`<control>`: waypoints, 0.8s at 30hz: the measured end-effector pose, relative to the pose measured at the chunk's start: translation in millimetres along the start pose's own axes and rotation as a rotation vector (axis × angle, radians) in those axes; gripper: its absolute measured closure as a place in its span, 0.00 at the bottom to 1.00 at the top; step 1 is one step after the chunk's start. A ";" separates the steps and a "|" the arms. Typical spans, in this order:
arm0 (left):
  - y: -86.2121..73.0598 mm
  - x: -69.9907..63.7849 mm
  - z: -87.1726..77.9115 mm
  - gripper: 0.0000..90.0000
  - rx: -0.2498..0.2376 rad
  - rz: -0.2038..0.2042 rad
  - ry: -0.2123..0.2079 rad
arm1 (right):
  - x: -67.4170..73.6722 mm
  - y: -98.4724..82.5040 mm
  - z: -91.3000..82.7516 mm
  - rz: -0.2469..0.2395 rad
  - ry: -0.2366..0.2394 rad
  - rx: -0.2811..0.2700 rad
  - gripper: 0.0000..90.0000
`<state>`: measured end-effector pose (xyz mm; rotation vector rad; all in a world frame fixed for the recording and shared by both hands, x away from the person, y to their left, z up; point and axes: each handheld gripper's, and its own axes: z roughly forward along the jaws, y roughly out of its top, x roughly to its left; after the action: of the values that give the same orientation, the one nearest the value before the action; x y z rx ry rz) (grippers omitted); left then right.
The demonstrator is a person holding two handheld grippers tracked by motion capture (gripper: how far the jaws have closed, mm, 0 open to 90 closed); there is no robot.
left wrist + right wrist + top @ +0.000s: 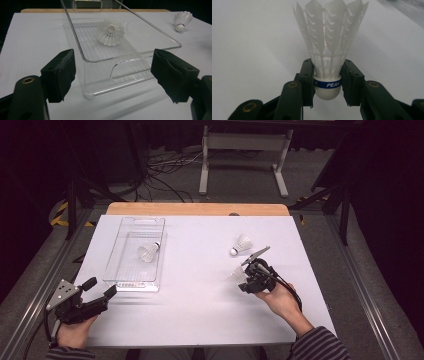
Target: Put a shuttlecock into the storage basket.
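So the shuttlecock (327,50) with the blue PEAK band is pinched at its cork end between the fingers (308,80) of the right gripper (246,281), skirt pointing away from the hand, and it sits at the near right part of the white tabletop (200,285); in the right gripper view the two pads are clearly pressing in on both sides of the base, so that's a proper grasp. A second shuttlecock (242,244) is lying on its side on the tabletop just beyond the right gripper, cork toward the near side, not touching it. Further left there's a clear plastic bin (116,270), long and shallow with cut-out handles at both ends, and a third shuttlecock (148,252) is lying inside it, roughly in the middle. The left gripper (100,290) is at the near left corner of the tabletop, just beside the near end of the bin, and its fingers (60,75) are spread wide with nothing between them; the left gripper view looks straight into the bin's near handle. Beyond the far edge of the tabletop there's a grey floor with some cables and a white stand.
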<state>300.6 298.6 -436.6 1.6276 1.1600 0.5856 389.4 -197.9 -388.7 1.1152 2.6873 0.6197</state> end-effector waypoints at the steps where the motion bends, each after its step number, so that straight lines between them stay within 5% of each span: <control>1: 0.1 -0.3 0.1 0.24 0.001 0.001 0.000 | 0.6 0.6 -0.3 -0.003 0.004 -0.002 0.73; 24: 10.4 -14.4 7.3 0.25 0.011 0.057 -0.032 | 12.1 13.6 -0.2 -0.071 0.040 -0.006 0.73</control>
<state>304.6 282.2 -427.6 1.6782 1.0978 0.5883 389.5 -180.8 -382.5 1.0107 2.7436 0.6452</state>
